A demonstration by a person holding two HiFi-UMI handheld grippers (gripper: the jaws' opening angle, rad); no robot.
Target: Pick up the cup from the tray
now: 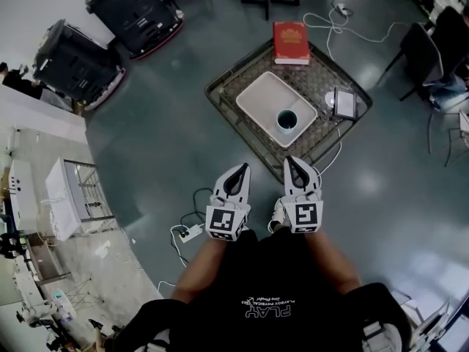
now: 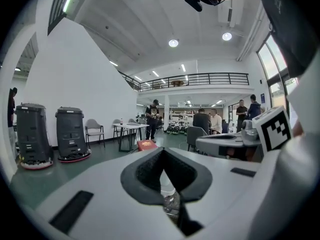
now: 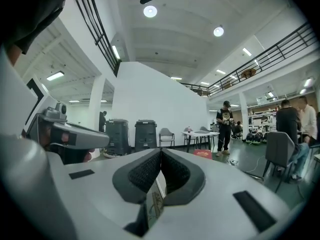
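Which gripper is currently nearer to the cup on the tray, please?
Right. In the head view the right gripper is below the cup, almost in line with it; the left gripper is farther off, below and left of it.

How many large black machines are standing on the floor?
2. One machine stands near the head view's top edge; the other machine stands lower left of it. More may be hidden.

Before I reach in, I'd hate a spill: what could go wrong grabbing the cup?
Both the left hand-held gripper and right hand-held gripper are shut; going in closed could knock the cup over. It stands near the edge of the tray, so a nudge might push it off.
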